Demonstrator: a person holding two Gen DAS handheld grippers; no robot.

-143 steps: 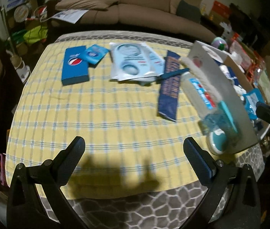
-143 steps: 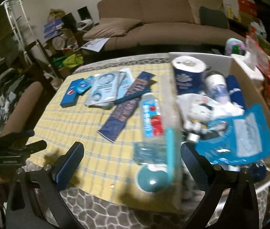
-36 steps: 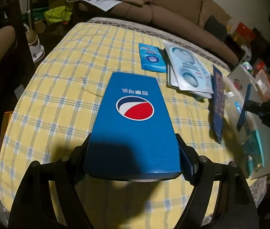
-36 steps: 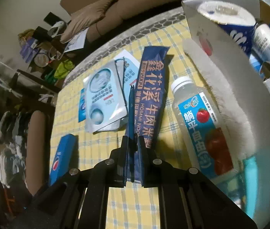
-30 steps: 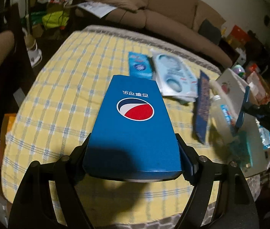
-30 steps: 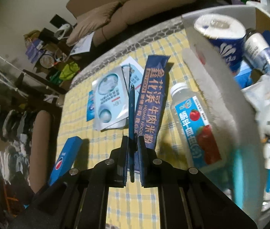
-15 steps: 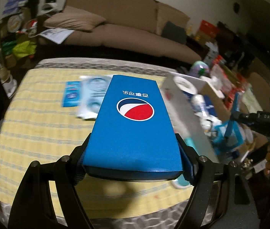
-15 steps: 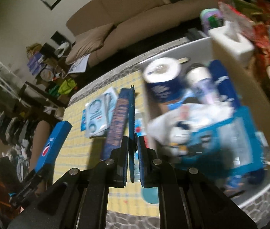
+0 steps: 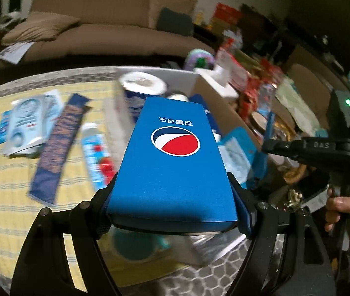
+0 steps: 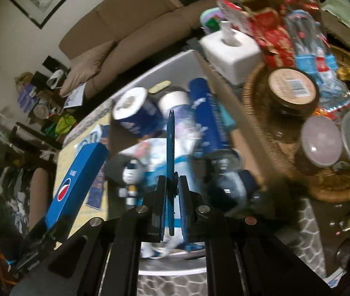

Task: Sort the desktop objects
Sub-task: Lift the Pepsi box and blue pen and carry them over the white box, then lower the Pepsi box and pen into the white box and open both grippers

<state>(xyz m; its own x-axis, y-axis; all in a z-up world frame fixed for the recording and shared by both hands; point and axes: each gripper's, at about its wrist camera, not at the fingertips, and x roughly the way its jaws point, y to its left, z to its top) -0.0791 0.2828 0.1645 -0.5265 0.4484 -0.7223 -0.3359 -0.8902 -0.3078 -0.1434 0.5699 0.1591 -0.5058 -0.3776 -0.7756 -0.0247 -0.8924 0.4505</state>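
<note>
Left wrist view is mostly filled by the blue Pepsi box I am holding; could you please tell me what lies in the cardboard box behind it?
Observer: In the right wrist view, the cardboard box holds a toilet roll, a blue spray can lying down and a small white figurine.
Operator: Thank you. Is the right gripper's pen properly gripped?
Observer: Yes, the right gripper is shut on the thin blue pen, which sticks out forward above the box's contents.
Operator: What sits on the box's other side?
Observer: A wicker tray carrying lidded jars stands right beside it.
</note>
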